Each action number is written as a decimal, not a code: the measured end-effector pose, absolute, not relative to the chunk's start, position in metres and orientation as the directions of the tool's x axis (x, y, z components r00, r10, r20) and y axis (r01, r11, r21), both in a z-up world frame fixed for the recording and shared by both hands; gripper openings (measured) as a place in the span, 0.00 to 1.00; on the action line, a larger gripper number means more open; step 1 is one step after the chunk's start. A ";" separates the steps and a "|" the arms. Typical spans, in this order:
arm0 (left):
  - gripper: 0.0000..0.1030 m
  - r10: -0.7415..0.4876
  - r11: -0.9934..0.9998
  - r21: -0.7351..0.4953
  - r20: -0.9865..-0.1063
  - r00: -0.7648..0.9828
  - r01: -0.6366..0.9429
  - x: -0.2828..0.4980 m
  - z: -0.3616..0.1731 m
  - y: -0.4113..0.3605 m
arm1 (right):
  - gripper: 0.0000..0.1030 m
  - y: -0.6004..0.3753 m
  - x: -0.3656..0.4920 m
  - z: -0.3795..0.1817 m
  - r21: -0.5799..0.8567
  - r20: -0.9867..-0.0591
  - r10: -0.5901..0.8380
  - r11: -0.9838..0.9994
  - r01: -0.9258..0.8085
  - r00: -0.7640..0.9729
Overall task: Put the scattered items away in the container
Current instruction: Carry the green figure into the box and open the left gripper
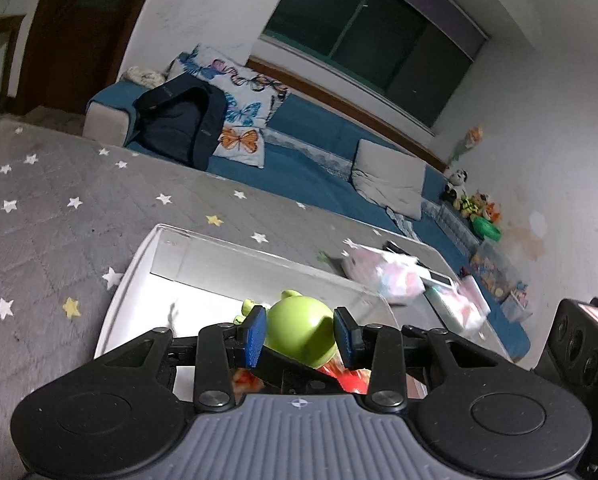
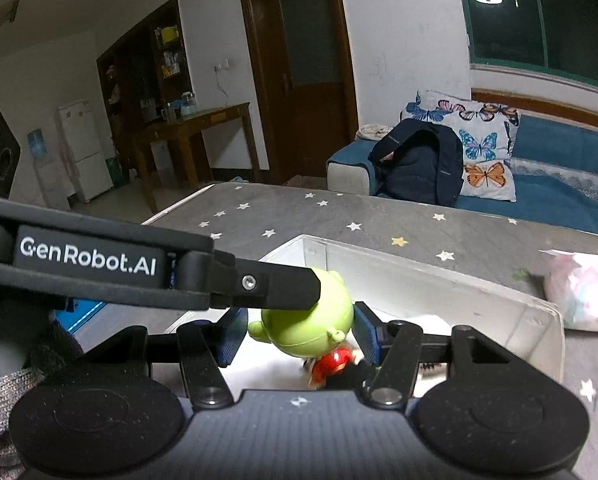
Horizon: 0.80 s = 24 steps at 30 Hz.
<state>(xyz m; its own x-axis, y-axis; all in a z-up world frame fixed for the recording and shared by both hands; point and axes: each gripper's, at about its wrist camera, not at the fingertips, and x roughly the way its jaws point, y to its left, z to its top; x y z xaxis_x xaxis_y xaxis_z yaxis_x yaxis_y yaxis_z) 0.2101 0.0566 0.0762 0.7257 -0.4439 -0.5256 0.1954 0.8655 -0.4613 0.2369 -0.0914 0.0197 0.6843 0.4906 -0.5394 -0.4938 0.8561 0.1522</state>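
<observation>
Left hand-held gripper (image 1: 300,314) is clamped on the green toy figure (image 1: 299,336): you see the two blue pads (image 1: 255,332) pressing on both sides of its round head, with the red body hanging under it. Your right hand-held gripper (image 2: 299,316) has its pads close on both sides of the same toy. One pad seems to touch it, but whether they really press on it I cannot tell.

The toy hangs over the near part of the clear container (image 1: 203,236), above its white floor, so I judge that the step now is to put it inside. To do this well, bring the toy lower, until it is below the rim, before you let the pads go apart, because a round head can roll or bounce out. Release with one hand-held gripper first, so the two do not pull against each other. Beyond the container a pink and white bag (image 1: 383,276) lies on the grey star-patterned cover (image 1: 59,200), so I think there is more to collect.

Both hand-held grippers point slanted downward at the container. In the right wrist view the left one's finger crosses from the left side and meets the toy's head.
</observation>
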 end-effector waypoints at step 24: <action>0.38 -0.370 0.897 -0.435 -0.634 0.679 0.082 0.266 0.026 0.080 | 0.57 -0.040 0.303 -0.024 0.093 -0.743 0.440 0.814 -0.573 0.505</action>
<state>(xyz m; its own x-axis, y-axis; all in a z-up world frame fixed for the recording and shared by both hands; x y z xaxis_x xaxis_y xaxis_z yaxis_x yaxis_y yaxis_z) 0.2664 0.0796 0.0256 0.6789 -0.3700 -0.6342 0.0823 0.8967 -0.4350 0.3027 -0.0398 -0.0243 0.5045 0.4400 -0.7429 -0.5732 0.8141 0.0928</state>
